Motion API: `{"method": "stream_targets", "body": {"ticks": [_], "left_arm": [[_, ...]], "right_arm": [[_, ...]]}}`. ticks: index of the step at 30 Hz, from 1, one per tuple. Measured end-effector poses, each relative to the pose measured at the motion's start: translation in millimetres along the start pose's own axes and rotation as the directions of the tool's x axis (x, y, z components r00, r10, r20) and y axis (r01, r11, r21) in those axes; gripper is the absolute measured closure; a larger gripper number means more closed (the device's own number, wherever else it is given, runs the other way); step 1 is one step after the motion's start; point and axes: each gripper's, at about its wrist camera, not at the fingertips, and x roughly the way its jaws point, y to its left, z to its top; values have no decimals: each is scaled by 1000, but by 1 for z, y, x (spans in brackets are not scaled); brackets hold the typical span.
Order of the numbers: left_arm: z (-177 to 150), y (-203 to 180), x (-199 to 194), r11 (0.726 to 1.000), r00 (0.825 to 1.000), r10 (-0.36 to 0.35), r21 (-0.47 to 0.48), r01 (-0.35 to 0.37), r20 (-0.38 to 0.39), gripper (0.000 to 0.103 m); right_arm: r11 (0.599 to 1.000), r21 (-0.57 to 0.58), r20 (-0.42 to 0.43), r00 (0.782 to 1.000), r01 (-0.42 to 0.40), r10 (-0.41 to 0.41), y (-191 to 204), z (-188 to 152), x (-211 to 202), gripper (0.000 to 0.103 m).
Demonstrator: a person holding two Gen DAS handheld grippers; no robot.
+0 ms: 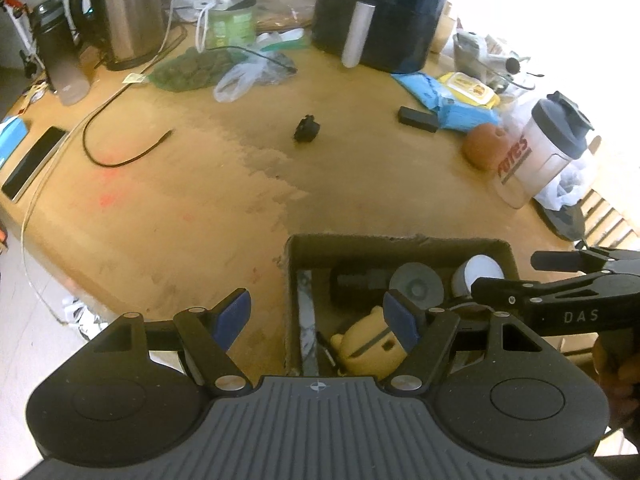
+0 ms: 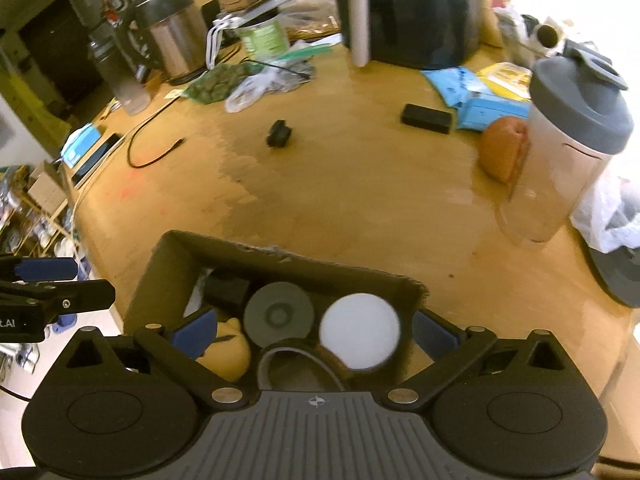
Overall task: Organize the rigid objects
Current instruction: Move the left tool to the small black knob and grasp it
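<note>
A brown cardboard box (image 1: 396,243) (image 2: 304,267) sits at the near table edge. It holds a yellow bear figure (image 1: 364,342) (image 2: 230,354), a grey round lid (image 1: 416,284) (image 2: 278,314), a white-lidded jar (image 1: 478,272) (image 2: 360,330), a black block (image 2: 226,290) and a tape roll (image 2: 298,364). My left gripper (image 1: 318,318) is open, straddling the box's left wall. My right gripper (image 2: 316,332) is open and empty above the box. A small black object (image 1: 306,130) (image 2: 279,133) and a black bar (image 1: 418,119) (image 2: 427,119) lie on the table.
A shaker bottle (image 1: 550,146) (image 2: 568,152) and an orange fruit (image 1: 484,146) (image 2: 502,148) stand at the right. An air fryer (image 1: 380,12), kettle (image 1: 128,16), plastic bags, blue packets (image 1: 448,100), a cable (image 1: 120,156) and a phone (image 1: 34,162) crowd the far and left table.
</note>
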Motion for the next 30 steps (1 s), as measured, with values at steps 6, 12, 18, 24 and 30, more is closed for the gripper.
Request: {"method": "stream_targets", "body": {"ticks": [6, 12, 18, 24, 30], "left_arm": [[12, -5, 9, 999, 1000, -12, 52, 12, 3, 30], [24, -9, 19, 995, 1000, 10, 97, -12, 22, 29], [37, -7, 28, 993, 998, 25, 117, -32, 55, 18], [51, -7, 39, 988, 997, 30, 150, -41, 74, 18], [69, -11, 51, 978, 992, 29, 203, -53, 119, 18]], "right_arm": [[999, 26, 4, 1000, 23, -24, -7, 0, -1, 0], [997, 58, 8, 999, 46, -47, -13, 1, 1, 0], [995, 75, 8, 998, 61, -62, -14, 5, 1, 0], [993, 88, 19, 997, 75, -77, -12, 15, 3, 0], [993, 78, 28, 996, 86, -89, -9, 32, 7, 0]]}}
